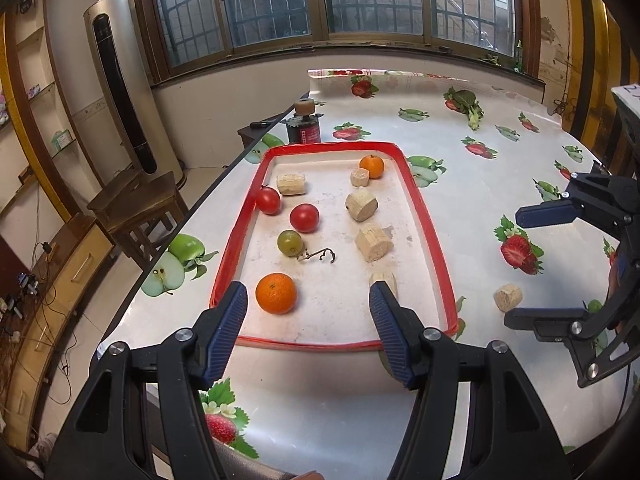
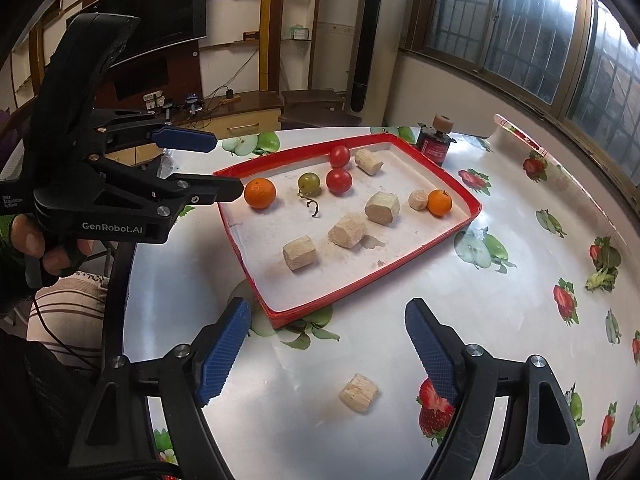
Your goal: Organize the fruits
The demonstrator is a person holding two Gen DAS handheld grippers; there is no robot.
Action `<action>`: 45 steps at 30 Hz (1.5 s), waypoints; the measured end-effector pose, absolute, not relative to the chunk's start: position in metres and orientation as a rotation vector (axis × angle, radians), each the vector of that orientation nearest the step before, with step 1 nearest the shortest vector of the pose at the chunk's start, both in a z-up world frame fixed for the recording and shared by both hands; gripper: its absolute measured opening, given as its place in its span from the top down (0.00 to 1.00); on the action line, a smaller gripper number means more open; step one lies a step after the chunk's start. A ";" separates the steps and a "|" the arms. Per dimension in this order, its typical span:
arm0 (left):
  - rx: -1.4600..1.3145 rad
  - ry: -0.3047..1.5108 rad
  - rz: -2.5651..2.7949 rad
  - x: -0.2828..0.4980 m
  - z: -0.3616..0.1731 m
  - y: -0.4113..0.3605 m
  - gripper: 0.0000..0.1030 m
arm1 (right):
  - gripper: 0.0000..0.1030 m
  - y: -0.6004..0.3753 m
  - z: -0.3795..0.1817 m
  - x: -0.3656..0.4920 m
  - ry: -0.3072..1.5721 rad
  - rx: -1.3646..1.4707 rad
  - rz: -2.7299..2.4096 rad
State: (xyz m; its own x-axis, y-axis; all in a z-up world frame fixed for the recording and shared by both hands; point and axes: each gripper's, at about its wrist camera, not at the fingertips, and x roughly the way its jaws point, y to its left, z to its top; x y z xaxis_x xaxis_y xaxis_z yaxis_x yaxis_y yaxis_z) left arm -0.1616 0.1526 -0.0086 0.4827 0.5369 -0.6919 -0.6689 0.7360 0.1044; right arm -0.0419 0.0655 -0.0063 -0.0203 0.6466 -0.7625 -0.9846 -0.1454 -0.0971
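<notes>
- Right gripper (image 2: 328, 346) hangs over the table with its jaws spread wide and nothing between them.
- Just ahead of it, slightly right of centre, lies the one stray sugarcane piece (image 2: 359, 393), alone on the fruit-print tablecloth (image 2: 500, 312), outside the tray.
- That stub lies on its side, its long axis slanting across the gap between the fingers, as far as I can judge.
- The red-rimmed tray (image 2: 352, 288) sits beyond it, up and left, holding the rest: two oranges, near one (image 2: 260, 193) and far one (image 2: 439, 202), two red tomatoes (image 2: 339, 181), a green tomato (image 2: 309, 182), and more cane pieces.
- Left gripper (image 1: 308, 308) hovers at the tray's near rim, jaws also spread and empty, with the near orange just inside its left finger.
- In its view the stray piece (image 1: 508, 297) is off to the right, well apart, near the right gripper's fingers.
- My call: the right hand is clearly nearer, so this pick is its job, a short drop forward and down, then a carry up-left into the tray.
</notes>
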 end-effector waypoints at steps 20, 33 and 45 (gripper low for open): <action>-0.164 0.787 0.756 -0.173 -0.012 0.144 0.39 | 0.21 0.066 -0.005 -0.047 0.549 -0.836 1.580; -0.142 0.756 0.789 -0.181 -0.014 0.142 0.39 | 0.21 0.069 -0.002 -0.050 0.532 -0.826 1.590; -0.122 0.732 0.816 -0.184 -0.010 0.144 0.39 | 0.21 0.071 -0.005 -0.052 0.534 -0.826 1.596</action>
